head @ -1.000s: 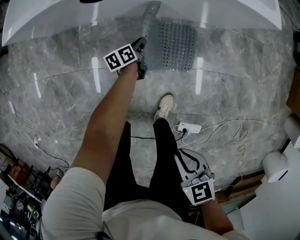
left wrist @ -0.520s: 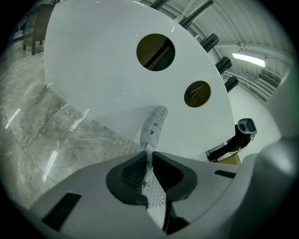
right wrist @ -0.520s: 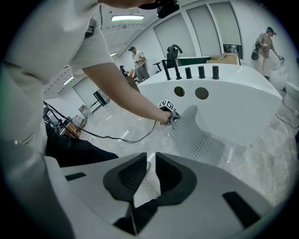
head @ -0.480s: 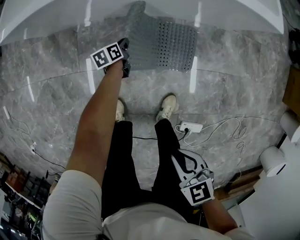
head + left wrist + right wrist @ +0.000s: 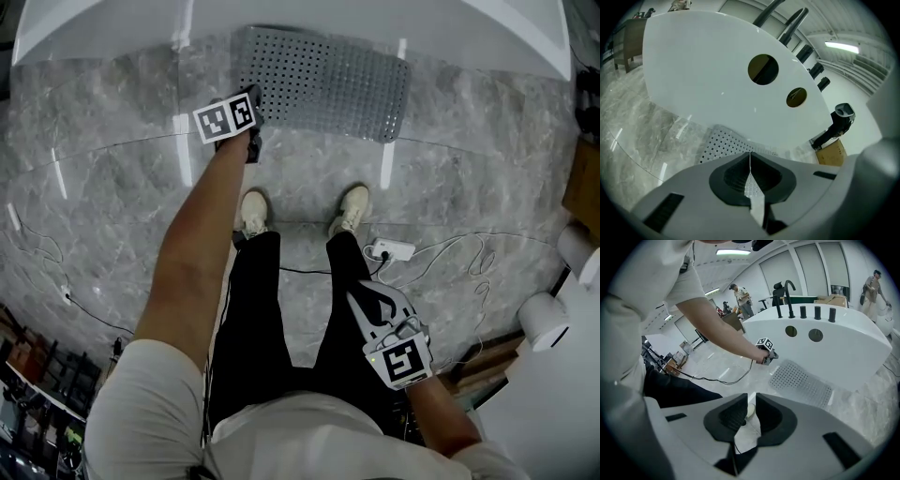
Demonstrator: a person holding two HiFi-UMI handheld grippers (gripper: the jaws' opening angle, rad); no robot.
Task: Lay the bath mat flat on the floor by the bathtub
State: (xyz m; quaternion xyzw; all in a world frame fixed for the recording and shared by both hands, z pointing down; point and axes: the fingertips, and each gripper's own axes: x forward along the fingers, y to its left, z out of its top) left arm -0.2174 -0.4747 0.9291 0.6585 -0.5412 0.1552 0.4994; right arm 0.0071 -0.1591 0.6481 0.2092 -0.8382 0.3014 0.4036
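Note:
The grey perforated bath mat point(image 5: 323, 82) lies spread flat on the marble floor against the white bathtub point(image 5: 281, 19). My left gripper point(image 5: 253, 108) is at the mat's left edge, low over the floor. In the left gripper view its jaws point(image 5: 750, 157) are shut on a thin edge of the mat point(image 5: 724, 143), with the tub wall point(image 5: 717, 70) straight ahead. My right gripper point(image 5: 375, 314) hangs back by the person's right leg, slightly open and holding nothing. The right gripper view point(image 5: 751, 404) shows the mat point(image 5: 801, 380) and the left gripper point(image 5: 766, 355) from afar.
The person's shoes point(image 5: 251, 211) point(image 5: 352, 208) stand just short of the mat. A white power strip point(image 5: 392, 250) with trailing cables lies to the right. White fixtures point(image 5: 548, 319) stand at the right edge and racks point(image 5: 37, 375) at lower left. People point(image 5: 740, 298) stand far off.
The mat's folded left part has been drawn out leftward by my left gripper, and it now lies flat. The person's feet stepped closer. My right gripper stayed put.

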